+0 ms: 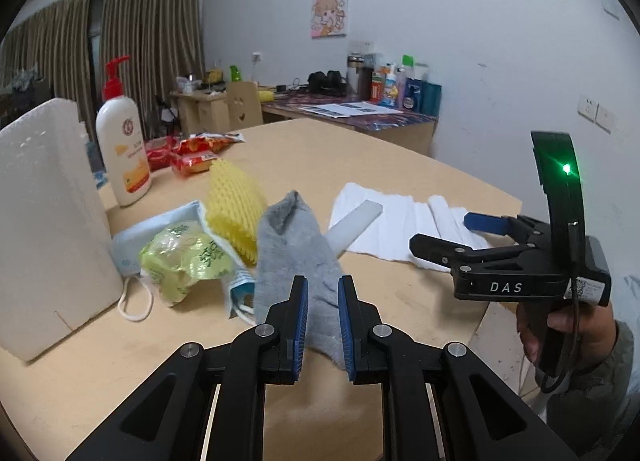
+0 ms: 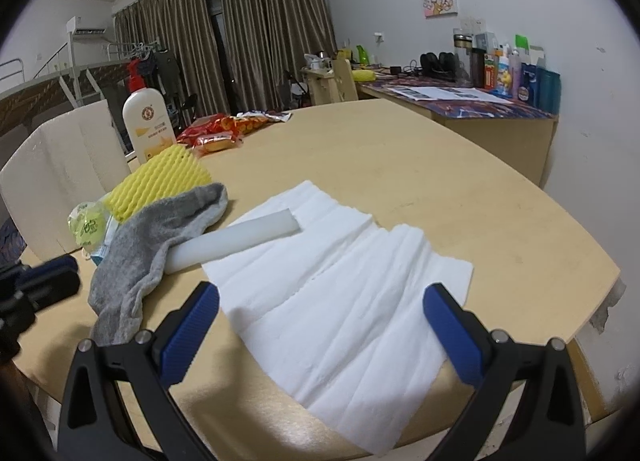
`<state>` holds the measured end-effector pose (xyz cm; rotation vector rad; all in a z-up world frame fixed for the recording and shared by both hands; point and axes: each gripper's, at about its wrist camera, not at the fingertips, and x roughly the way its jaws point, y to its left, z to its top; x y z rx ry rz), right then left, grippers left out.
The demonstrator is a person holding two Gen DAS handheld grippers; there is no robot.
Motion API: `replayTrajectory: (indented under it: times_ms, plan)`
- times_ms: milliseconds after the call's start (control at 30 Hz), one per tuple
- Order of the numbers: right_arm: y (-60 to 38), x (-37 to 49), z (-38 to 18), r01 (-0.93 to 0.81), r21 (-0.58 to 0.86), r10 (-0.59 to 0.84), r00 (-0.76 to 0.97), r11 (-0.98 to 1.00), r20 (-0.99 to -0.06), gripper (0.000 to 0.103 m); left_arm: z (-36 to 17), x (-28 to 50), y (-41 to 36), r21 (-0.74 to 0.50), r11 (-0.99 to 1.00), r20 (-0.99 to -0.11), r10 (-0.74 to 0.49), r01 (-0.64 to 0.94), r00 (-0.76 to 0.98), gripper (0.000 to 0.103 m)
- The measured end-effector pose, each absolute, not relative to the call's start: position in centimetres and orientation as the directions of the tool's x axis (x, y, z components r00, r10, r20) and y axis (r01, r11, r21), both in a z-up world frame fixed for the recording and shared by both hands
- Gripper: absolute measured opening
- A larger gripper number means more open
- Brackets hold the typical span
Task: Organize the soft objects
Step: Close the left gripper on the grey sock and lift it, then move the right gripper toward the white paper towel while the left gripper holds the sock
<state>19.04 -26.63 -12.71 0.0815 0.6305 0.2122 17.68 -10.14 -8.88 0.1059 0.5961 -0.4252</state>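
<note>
Left wrist view shows the left gripper [image 1: 323, 319] clamped on a grey sock [image 1: 298, 257], its blue pads [image 1: 303, 325] pressing the cloth from both sides. The sock stretches up and away from the jaws, its open cuff at the far end, with its lower end on the table [image 1: 400, 157]. Just behind the sock lies a yellow foam net [image 1: 234, 207], and left of that a green plastic bag [image 1: 184, 259] sits on a pale blue face mask [image 1: 128, 249]. A white foam block [image 1: 48, 221] stands upright at the far left, with a lotion bottle [image 1: 122, 141] and red snack packets [image 1: 192, 153] behind it.

Right of the sock, a white foam stick [image 1: 352, 223] rests with its far end on a white cloth [image 1: 400, 229] spread flat on the table. The right gripper [image 1: 438, 231], held in a hand [image 1: 560, 329], hovers over that cloth's near edge with its jaws wide apart and nothing between them.
</note>
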Motion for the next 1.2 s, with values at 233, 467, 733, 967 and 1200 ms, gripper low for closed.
replayTrajectory:
  times_ms: [233,467,733,967,1200]
  plan:
    - [-26.6,19.2,-12.9,-0.171,0.142,0.222,0.781,0.975,-0.584,0.103,-9.3,18.4,-10.5,-0.005,0.924,-0.572,-0.317,0.383,0.757,0.061]
    - [-26.4,19.3,-12.8,-0.175,0.135,0.221,0.778,0.975,-0.588,0.103,-10.2,20.0,-11.2,0.001,0.933,-0.637,-0.276,0.360,0.719,0.060]
    - [-26.4,19.3,-12.9,-0.180,0.136,0.226,0.778,0.974,-0.587,0.103,-11.1,20.9,-11.8,0.029,0.936,-0.682,-0.238,0.351,0.692,0.013]
    - [-26.3,19.2,-12.9,-0.184,0.134,0.228,0.778,0.974,-0.586,0.103,-11.1,20.8,-11.9,0.045,0.929,-0.687,-0.238,0.367,0.686,0.008]
    - [-26.0,19.2,-13.0,-0.180,0.116,0.214,0.780,0.977,-0.589,0.103,-9.8,20.4,-10.8,-0.012,0.919,-0.650,-0.307,0.395,0.695,0.002]
